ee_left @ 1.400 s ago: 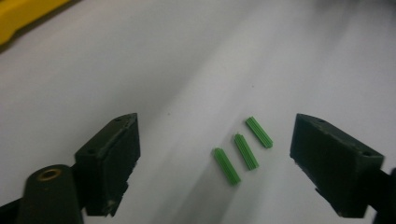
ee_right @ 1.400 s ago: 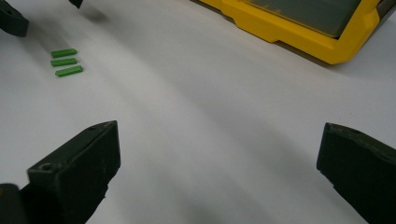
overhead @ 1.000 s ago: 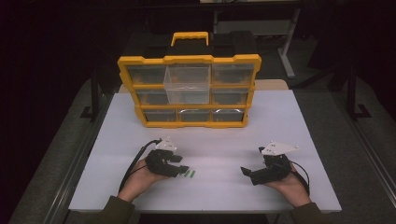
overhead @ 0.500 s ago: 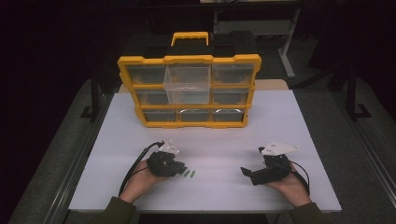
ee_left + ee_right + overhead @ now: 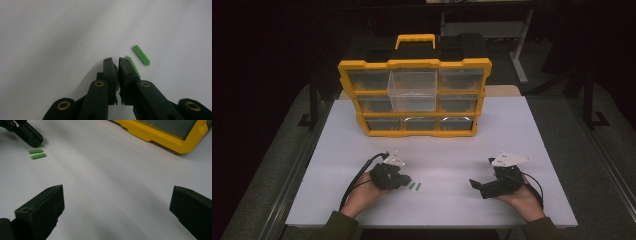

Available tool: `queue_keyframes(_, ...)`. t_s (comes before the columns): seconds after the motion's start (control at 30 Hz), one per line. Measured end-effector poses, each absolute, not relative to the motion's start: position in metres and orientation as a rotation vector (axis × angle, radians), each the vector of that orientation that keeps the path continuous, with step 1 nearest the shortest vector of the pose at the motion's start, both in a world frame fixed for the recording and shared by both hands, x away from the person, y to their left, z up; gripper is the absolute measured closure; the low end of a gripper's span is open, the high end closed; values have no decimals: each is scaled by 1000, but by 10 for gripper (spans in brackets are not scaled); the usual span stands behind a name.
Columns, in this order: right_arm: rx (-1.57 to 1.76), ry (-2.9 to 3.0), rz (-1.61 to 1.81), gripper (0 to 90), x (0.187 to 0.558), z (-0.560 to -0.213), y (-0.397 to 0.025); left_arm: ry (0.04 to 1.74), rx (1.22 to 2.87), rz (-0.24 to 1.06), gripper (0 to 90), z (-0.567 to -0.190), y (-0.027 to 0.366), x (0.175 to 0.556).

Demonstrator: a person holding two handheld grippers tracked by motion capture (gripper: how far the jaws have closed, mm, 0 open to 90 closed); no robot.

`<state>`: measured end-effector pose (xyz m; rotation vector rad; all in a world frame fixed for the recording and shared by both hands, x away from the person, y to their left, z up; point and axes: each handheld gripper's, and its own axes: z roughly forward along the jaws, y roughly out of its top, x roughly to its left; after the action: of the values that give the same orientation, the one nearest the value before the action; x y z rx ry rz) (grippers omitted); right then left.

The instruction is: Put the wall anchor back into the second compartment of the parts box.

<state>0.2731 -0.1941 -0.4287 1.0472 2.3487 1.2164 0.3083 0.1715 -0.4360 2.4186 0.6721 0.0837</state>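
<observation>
Three small green ribbed plugs lie near the table's front left. My left gripper (image 5: pixel 406 181) (image 5: pixel 115 60) is shut on one green plug (image 5: pixel 115 70), whose edge shows between the jaws. A second plug (image 5: pixel 133 65) lies right beside that gripper's right jaw, and a third plug (image 5: pixel 141 55) rests free just beyond it. In the right gripper view the two loose plugs (image 5: pixel 35 151) (image 5: pixel 38 156) lie side by side below the left gripper's tip (image 5: pixel 37 142). My right gripper (image 5: pixel 477 187) (image 5: pixel 117 195) stands wide open over bare table, holding nothing.
A yellow organizer (image 5: pixel 362 65) (image 5: pixel 160 133) with clear drawers stands upright at the back of the white table (image 5: pixel 512 135). Its top middle drawer (image 5: pixel 413 92) is pulled out toward me. Dark floor and table legs surround the table.
The left hand and its gripper have shifted slightly beside the plugs. The right gripper has stayed in place.
</observation>
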Motion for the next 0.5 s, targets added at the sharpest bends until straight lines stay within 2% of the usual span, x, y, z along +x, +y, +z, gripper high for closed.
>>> queue_keyframes(0.3, 1042, 2341, 1215, 0, 273, -430, -195, 664, 2376, 20, 852, -430, 182, 312)
queue_keyframes(0.5, 1045, 2340, 1217, 0, 273, -429, -194, 684, 2330, 7, 852, -411, 195, 315)
